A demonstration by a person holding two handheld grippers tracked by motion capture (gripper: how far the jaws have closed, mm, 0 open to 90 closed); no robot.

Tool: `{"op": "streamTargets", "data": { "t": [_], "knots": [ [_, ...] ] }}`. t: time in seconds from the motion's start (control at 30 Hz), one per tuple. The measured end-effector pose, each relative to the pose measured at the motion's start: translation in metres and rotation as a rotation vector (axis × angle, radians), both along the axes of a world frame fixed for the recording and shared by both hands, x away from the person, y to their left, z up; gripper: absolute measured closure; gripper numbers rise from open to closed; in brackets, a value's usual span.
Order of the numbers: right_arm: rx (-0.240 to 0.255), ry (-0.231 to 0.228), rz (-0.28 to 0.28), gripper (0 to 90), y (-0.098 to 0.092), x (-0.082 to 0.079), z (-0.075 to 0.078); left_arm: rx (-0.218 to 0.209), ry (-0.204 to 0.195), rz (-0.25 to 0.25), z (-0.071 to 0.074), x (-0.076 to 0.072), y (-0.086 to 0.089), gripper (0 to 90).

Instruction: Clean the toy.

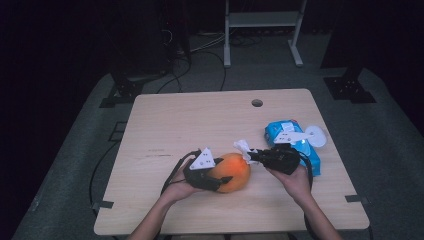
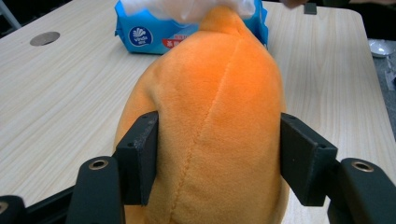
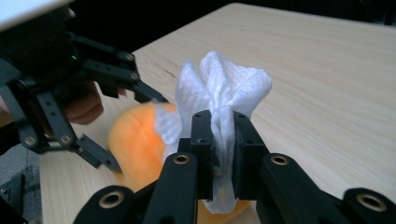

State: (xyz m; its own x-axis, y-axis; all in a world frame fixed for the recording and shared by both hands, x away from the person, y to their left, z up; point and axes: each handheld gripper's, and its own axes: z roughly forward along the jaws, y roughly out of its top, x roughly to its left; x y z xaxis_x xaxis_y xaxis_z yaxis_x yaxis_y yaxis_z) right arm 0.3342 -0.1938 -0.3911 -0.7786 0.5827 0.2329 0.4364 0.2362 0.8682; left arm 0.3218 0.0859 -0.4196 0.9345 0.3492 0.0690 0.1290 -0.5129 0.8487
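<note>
- Clamping my left gripper (image 2: pixel 215 163) on the orange plush toy (image 2: pixel 215 116), I'm pressing a jaw into each flank, and the fabric is bulging between them.
- Pinching a bunched white wipe (image 3: pixel 224 93), my right gripper (image 3: pixel 223 140) is squeezing nearly shut on it and resting it against the toy's narrow end.
- I'm judging that wiping goes best with the toy gripped firmly and the strokes short and light, so the plush isn't twisting free.
- Lying on the wooden table (image 1: pixel 175 120) just beyond my right hand (image 1: pixel 296 181) is the blue wipes pack (image 1: pixel 280 131).
</note>
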Motion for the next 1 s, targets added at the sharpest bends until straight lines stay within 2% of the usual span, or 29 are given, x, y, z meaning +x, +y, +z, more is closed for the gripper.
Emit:
{"op": "streamTargets", "data": {
  "t": [0.17, 0.23, 0.27, 0.37, 0.4, 0.47, 0.53, 0.57, 0.63, 0.83, 1.0],
  "knots": [
    [0.005, -0.015, 0.013, 80.4, 0.004, -0.003, 0.005, 0.005, 0.002, 0.002, 0.001, -0.002, -0.001, 35.1],
    [0.006, -0.002, 0.018, 80.4, 0.005, -0.003, 0.002, 0.001, 0.024, -0.015, 0.002, -0.002, 0.000, 33.0],
    [0.001, 0.002, 0.025, 80.4, 0.005, -0.003, 0.000, -0.025, 0.062, -0.042, 0.003, -0.001, 0.002, 30.1],
    [-0.020, 0.018, 0.046, 80.3, 0.007, -0.007, -0.007, -0.090, 0.114, -0.075, 0.009, 0.002, 0.010, 25.1],
    [-0.013, 0.024, 0.051, 80.3, 0.006, -0.010, -0.009, -0.111, 0.119, -0.071, 0.011, 0.003, 0.013, 25.1],
    [-0.010, 0.031, 0.061, 80.3, 0.004, -0.015, -0.012, -0.126, 0.128, -0.045, 0.012, 0.007, 0.016, 25.2],
    [-0.014, 0.030, 0.066, 80.3, 0.001, -0.019, -0.013, -0.120, 0.145, -0.042, 0.010, 0.008, 0.015, 26.7],
    [-0.017, 0.031, 0.070, 80.3, 0.000, -0.020, -0.013, -0.113, 0.155, -0.053, 0.008, 0.007, 0.014, 29.2],
    [-0.021, 0.036, 0.070, 80.0, -0.003, -0.023, -0.014, -0.105, 0.152, -0.083, 0.006, 0.004, 0.011, 31.4],
    [-0.014, 0.026, 0.043, 79.9, -0.010, -0.027, -0.011, -0.059, 0.156, -0.138, 0.010, -0.007, 0.010, 31.4],
    [-0.017, 0.020, 0.063, 79.9, -0.004, -0.031, -0.012, -0.025, 0.156, -0.189, 0.015, -0.017, 0.013, 28.5]
  ]
}}
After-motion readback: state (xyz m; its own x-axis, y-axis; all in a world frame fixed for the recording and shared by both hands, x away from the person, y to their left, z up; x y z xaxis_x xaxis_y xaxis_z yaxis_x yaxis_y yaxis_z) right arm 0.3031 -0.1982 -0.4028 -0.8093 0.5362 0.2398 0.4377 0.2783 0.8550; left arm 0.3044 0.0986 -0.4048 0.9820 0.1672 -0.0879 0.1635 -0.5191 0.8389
